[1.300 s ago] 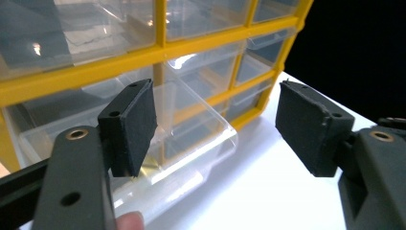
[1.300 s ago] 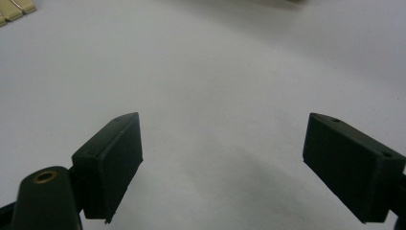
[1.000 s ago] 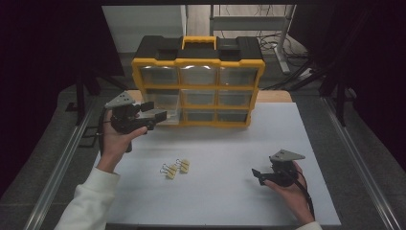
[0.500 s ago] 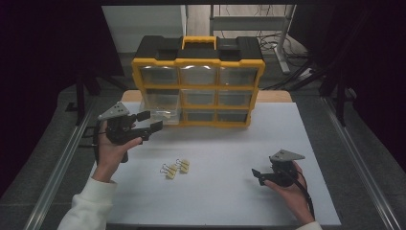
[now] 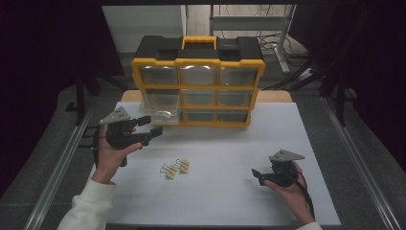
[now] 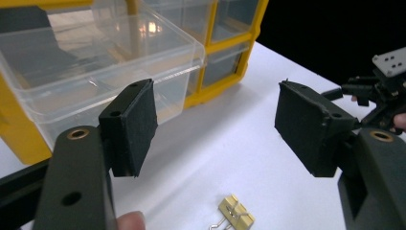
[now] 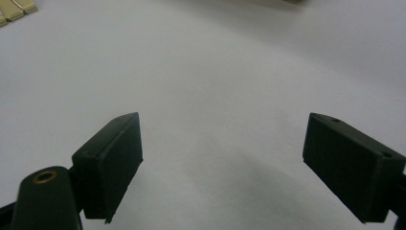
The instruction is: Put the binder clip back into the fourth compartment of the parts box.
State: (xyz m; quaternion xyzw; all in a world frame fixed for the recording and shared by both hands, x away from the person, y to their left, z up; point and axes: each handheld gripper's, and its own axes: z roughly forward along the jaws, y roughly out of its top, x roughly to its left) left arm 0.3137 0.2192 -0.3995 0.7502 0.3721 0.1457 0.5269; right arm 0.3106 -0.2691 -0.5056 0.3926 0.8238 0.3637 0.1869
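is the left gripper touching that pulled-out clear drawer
Apart. In the left gripper view the left gripper is open with white table between its pads and the clear drawer beyond them.

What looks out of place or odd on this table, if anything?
One clear drawer of the yellow organizer is pulled out at its lower left, while the others sit flush. Two binder clips lie loose on the white table. Nothing looks spilled or damaged.

Two yellow binder clips [image 5: 175,168] lie near centre; one yellow organiser [image 5: 198,86] with nine clear drawers stands far; two grippers.
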